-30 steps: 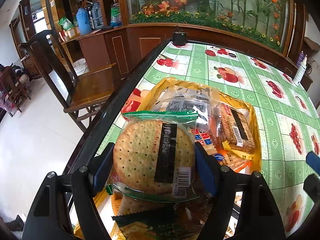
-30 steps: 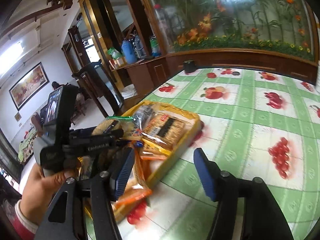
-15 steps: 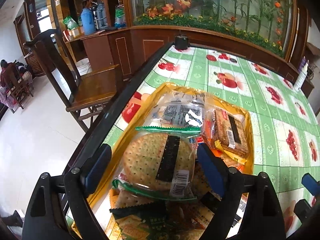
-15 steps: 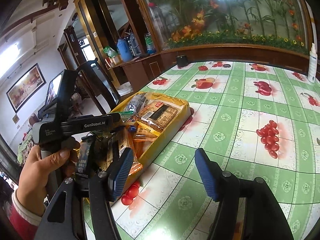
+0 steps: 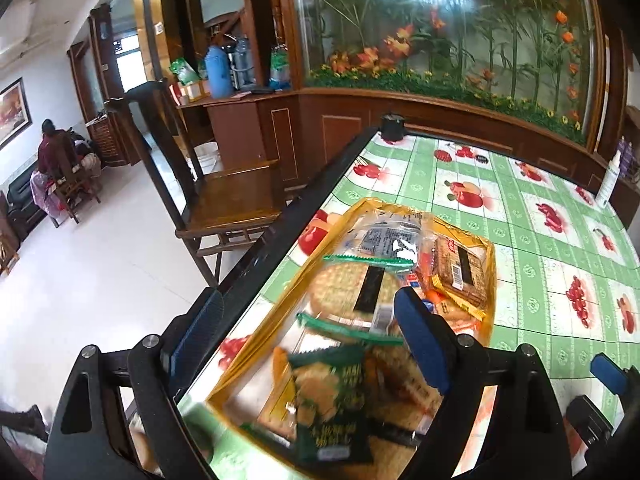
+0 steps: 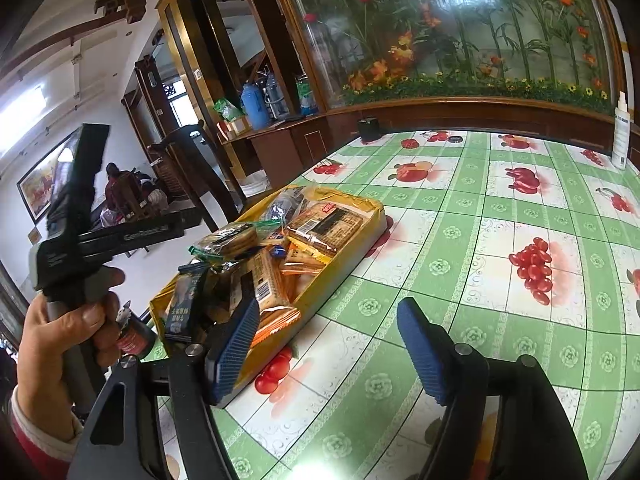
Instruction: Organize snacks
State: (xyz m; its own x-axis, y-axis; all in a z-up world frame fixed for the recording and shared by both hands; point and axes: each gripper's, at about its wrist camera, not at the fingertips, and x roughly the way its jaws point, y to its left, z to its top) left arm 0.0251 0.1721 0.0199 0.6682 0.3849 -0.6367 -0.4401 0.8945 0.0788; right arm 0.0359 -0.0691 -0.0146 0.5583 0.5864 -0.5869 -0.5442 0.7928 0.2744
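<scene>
A yellow tray [image 5: 491, 280] [image 6: 362, 240] full of wrapped snacks sits on the table near its left edge. A round cracker pack with green seals [image 5: 352, 294] [image 6: 228, 242] lies on top of the pile. A brown biscuit pack [image 5: 460, 272] [image 6: 328, 224] lies at the tray's far end. A dark green packet [image 5: 332, 392] lies at the near end. My left gripper [image 5: 308, 332] is open and empty above the tray's near end. My right gripper [image 6: 328, 344] is open and empty, to the right of the tray over the tablecloth.
The table has a green checked cloth with fruit prints [image 6: 500, 280]. A wooden chair [image 5: 224, 200] stands by the left table edge. A small black object [image 5: 392, 126] sits at the far corner. A white spray bottle [image 6: 622, 132] stands at the far right.
My left gripper let go of the round cracker pack, opened wide, and pulled back and up from the tray. My right gripper also drew back to the right.
</scene>
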